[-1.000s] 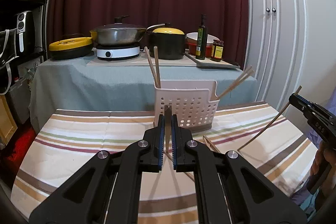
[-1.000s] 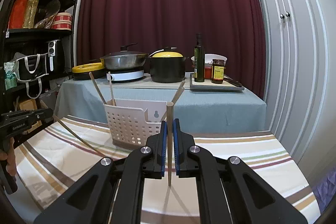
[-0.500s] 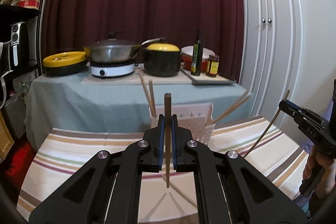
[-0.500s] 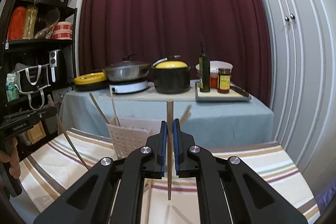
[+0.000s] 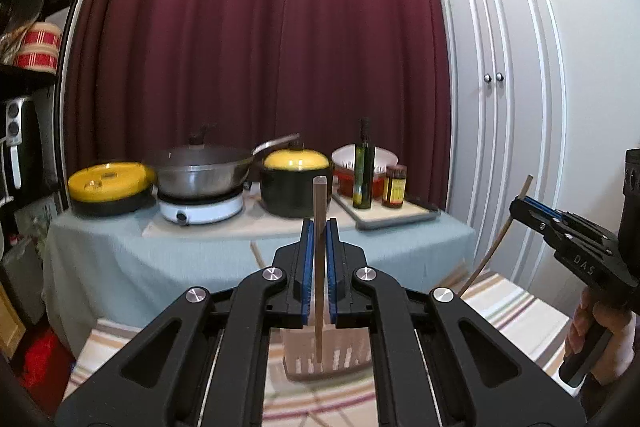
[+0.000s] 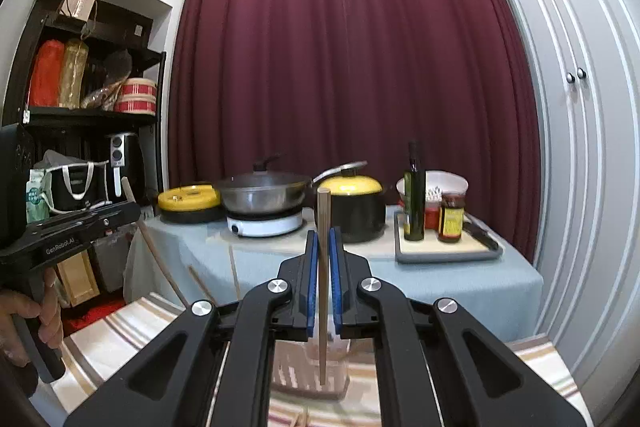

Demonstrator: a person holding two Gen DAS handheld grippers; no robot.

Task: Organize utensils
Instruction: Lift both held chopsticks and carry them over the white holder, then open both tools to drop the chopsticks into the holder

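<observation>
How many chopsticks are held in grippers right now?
2. One chopstick stands upright in the left gripper, one chopstick upright in the right gripper. More lean in the basket below, partly hidden.

Maroon curtain (image 6: 352, 59), yellow-lidded black pot (image 6: 354, 205), striped tablecloth (image 5: 516, 311), blue-padded black fingers (image 5: 306, 275).

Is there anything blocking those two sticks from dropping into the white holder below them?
Nothing visible does. The left tool holds one chopstick upright above the perforated holder. The right tool holds the other chopstick above the same holder. Only open air shows below each tip.
</observation>
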